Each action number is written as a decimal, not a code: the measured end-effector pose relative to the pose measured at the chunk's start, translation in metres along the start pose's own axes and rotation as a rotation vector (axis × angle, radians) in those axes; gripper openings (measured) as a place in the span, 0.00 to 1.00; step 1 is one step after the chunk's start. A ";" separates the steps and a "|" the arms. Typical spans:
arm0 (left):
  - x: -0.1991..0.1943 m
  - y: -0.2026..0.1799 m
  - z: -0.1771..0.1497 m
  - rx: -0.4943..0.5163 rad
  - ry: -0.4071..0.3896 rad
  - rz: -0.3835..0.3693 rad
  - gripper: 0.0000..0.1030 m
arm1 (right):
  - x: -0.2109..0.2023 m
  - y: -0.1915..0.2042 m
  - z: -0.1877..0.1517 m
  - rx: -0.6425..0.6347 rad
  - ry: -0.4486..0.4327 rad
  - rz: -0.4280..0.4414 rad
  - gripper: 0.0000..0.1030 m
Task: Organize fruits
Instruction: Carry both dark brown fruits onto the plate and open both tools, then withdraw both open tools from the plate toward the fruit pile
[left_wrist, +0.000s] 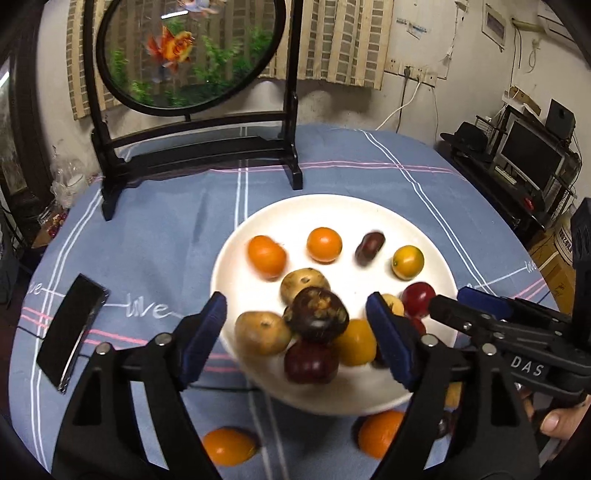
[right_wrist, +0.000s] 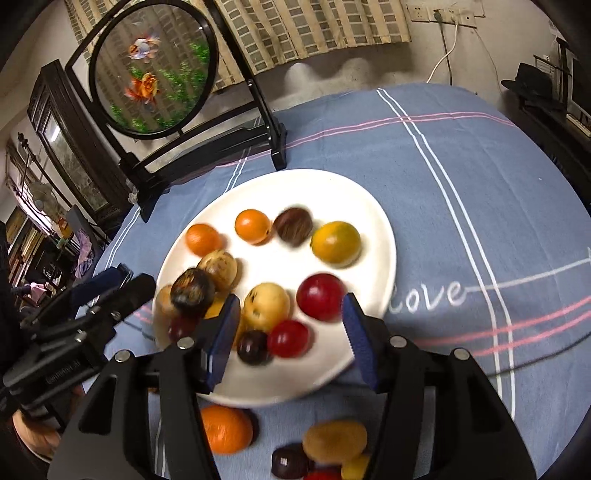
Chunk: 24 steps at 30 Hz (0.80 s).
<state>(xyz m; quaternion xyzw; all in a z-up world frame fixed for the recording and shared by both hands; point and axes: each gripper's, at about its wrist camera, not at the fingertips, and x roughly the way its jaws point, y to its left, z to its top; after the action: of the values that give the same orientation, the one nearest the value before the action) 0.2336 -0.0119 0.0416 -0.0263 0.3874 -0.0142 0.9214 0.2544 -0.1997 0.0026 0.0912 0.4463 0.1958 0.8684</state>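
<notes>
Both claws hang open over the plate (left_wrist: 236, 266) at frame centre: the left claw (left_wrist: 295, 334) frames a dark fruit (left_wrist: 317, 314) atop the pile, the right claw (right_wrist: 288, 328) brackets red fruit (right_wrist: 320, 296). Loose oranges (right_wrist: 226, 428) wait on the table (right_wrist: 461, 184) below; best set down gently, clear of the heap.

A glossy white ceramic-looking plate (left_wrist: 236, 266) rests on a matt blue woven cloth (left_wrist: 332, 166) beside a dark lacquered-looking wooden stand (left_wrist: 199, 155).
</notes>
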 end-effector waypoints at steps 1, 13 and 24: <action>-0.007 0.003 -0.004 -0.003 -0.004 0.004 0.80 | -0.005 0.002 -0.005 -0.009 -0.006 -0.002 0.56; -0.062 0.035 -0.065 -0.061 0.002 0.048 0.86 | -0.066 0.018 -0.069 -0.084 -0.056 -0.013 0.57; -0.097 0.041 -0.120 -0.024 0.016 0.095 0.89 | -0.092 -0.001 -0.125 -0.009 -0.066 0.004 0.57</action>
<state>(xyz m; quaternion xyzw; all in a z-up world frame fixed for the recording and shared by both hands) 0.0806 0.0289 0.0248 -0.0189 0.3956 0.0339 0.9176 0.1047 -0.2413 -0.0027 0.0949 0.4165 0.1966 0.8825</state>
